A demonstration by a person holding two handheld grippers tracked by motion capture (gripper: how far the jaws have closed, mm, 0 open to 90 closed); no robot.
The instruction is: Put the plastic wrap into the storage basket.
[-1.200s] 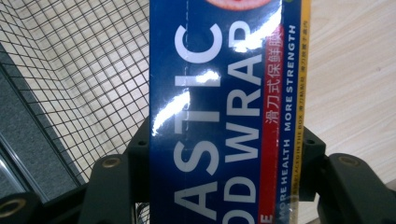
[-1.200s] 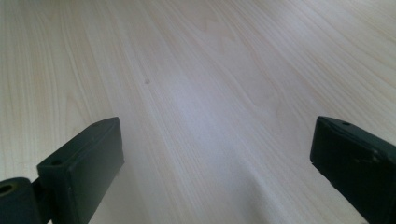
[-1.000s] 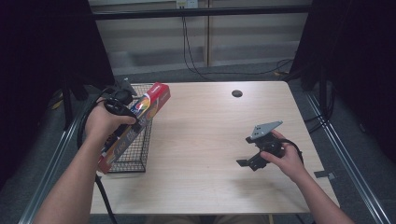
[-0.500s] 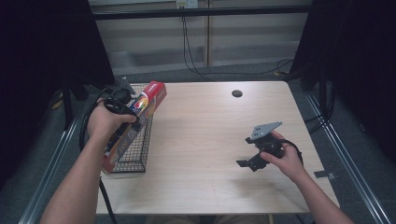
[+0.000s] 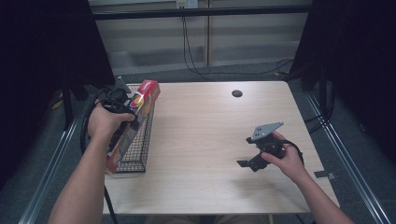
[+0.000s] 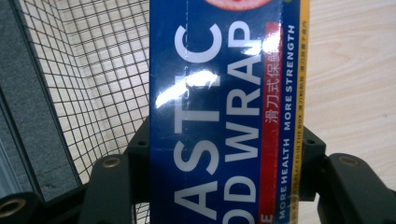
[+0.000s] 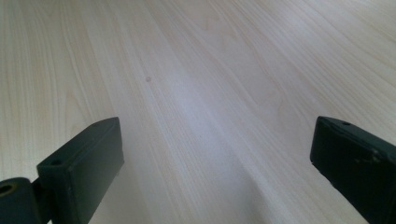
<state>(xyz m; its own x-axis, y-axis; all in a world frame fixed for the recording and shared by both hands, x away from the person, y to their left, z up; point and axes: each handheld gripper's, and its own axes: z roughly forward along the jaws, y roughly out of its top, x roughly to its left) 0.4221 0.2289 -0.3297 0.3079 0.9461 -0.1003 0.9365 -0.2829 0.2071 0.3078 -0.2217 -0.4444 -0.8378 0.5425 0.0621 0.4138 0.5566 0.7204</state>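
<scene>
Over the last 1 second the plastic wrap box (image 5: 133, 122), clamped in the left tool (image 6: 219, 186), has sunk lower along the wire basket (image 5: 140, 154) at the tabletop's (image 5: 210, 121) left edge, probably being stowed, while the right tool (image 5: 252, 156) stays wide and empty

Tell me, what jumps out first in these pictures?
The bright blue and red plastic wrap box, clamped in the left gripper and slanting over a black wire basket at the table's left edge. Next, the right gripper, open and holding nothing, low over the bare pale wooden table at the right.
</scene>
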